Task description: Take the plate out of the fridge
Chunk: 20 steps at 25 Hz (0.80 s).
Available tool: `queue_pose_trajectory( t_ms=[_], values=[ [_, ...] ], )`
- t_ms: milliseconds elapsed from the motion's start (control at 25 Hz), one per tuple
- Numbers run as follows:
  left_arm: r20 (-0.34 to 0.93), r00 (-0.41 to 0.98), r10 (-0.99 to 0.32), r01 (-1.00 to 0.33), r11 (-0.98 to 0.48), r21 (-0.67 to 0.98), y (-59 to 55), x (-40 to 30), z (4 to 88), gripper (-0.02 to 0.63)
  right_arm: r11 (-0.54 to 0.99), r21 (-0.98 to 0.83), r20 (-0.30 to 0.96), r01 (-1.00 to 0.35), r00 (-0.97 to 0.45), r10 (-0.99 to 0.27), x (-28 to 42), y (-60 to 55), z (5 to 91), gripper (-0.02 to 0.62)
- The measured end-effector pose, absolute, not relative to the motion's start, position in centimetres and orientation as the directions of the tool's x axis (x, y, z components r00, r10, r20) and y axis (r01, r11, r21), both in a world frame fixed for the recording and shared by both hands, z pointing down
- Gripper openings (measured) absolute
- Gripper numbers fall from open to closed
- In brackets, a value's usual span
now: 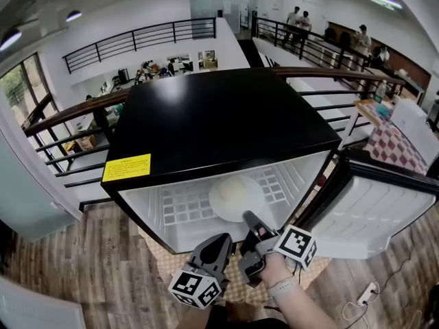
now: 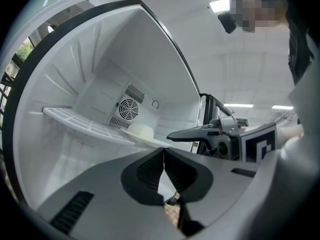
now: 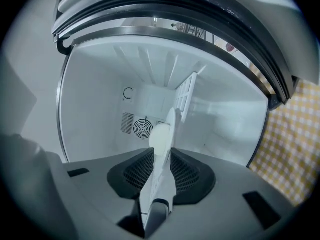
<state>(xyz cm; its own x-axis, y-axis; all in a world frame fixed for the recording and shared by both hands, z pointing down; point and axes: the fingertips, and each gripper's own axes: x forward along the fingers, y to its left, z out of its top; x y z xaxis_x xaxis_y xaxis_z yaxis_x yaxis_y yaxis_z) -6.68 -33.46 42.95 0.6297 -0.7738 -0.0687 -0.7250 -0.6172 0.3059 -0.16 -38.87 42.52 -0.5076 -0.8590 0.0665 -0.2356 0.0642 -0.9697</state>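
1. My right gripper is clamped on the near rim of the plate. In the right gripper view the plate runs edge-on straight between the two jaws, and both are pressed against it.
2. The plate is on the white wire shelf inside the fridge, roughly mid-shelf and towards the front edge. It looks flat on the shelf from my head view, but I can't really tell whether the near edge is lifted.
3. There's a pale, roundish lump of food sitting on the plate. It's too washed out to say what it is.
4. My left gripper has its jaws together at the tips with nothing between them. It's out in front of the fridge opening, lower than the right one and just beside it, not touching the plate.
5. The fridge is a small black one with a yellow sticker on the front left of its top. Its door is swung wide open to my right.
6. On the back wall inside there's a round fan grille.
7. The fridge stands on a yellow checked cloth, with wood floor around it.
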Motion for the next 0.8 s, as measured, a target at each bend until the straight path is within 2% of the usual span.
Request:
queue_pose_trajectory(
  t_ms=[240,440,800],
  values=[
    [-0.065,0.631,-0.773,-0.725,-0.618,0.304,-33.5,-6.7,43.1,0.008,0.027,-0.983,0.068,-0.18,-0.502,-0.862,0.4,-39.7,43.4,0.084],
    [-0.063,0.629,-0.775,-0.727,-0.615,0.306,-33.5,-6.7,43.0,0.008,0.029,-0.98,0.074,-0.196,-0.496,-0.865,0.2,-39.1,43.3,0.051],
    [-0.059,0.619,-0.783,-0.734,-0.603,0.311,-33.7,-7.0,43.3,0.008,0.006,-0.987,0.075,-0.158,-0.504,-0.86,-1.0,-37.2,43.0,0.049]
  ],
)
